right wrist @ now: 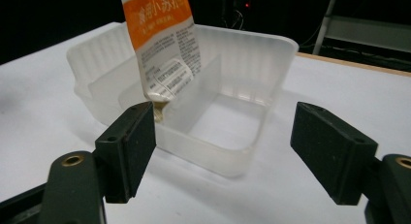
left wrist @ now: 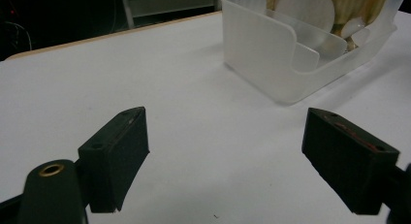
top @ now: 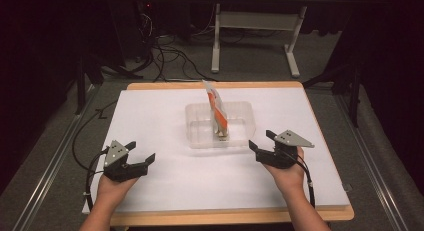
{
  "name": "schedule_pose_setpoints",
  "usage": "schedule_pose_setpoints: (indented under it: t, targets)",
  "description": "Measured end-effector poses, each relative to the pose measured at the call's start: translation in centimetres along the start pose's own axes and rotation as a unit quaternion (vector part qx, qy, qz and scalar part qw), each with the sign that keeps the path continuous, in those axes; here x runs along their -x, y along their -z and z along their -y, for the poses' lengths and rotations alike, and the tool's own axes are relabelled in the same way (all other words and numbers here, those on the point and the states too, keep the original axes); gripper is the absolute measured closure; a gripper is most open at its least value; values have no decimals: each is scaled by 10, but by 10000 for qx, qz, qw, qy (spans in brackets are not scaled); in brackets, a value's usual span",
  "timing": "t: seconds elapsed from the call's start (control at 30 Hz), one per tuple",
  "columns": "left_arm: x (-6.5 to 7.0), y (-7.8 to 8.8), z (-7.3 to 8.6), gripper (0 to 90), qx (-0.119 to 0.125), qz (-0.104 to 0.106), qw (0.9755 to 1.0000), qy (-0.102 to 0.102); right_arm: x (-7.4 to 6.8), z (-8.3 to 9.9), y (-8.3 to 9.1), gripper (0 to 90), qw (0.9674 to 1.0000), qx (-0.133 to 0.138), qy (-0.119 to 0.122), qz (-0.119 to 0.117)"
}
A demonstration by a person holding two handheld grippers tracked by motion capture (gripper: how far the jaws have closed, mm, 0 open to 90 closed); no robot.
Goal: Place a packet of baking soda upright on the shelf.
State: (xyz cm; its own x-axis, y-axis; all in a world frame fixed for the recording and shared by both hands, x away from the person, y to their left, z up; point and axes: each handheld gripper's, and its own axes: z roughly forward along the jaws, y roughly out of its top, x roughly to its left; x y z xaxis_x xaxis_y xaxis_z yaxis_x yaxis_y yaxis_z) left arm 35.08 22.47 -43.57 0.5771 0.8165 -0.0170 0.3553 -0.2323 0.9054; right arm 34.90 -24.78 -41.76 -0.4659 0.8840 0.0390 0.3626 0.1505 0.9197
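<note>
Dim room, white table (top: 165, 181) lit overhead; soft shadows; near tongs slightly blurred.

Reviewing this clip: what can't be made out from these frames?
- Packet: top cut off by the right gripper view's upper edge; print too small to read.
- Packet's foot: blurred behind the frosted container wall.
- Container's far end: cut off by the left gripper view's right edge.
- Floor beyond the table: too dark, high view.
</note>
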Motion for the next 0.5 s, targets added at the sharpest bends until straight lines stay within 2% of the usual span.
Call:
schedule_pose_setpoints:
  t: [0.23, 0.5]
  targets:
    - [0, 0, 0, 174, 7, -2, 10000, 8, 17, 15, 26, 236, 9998, -130, 45, 167]
    - [0, 0, 0, 174, 3, -21, 10000, 22, 41, 34, 64, 234, 9987, -207, -56, 457]
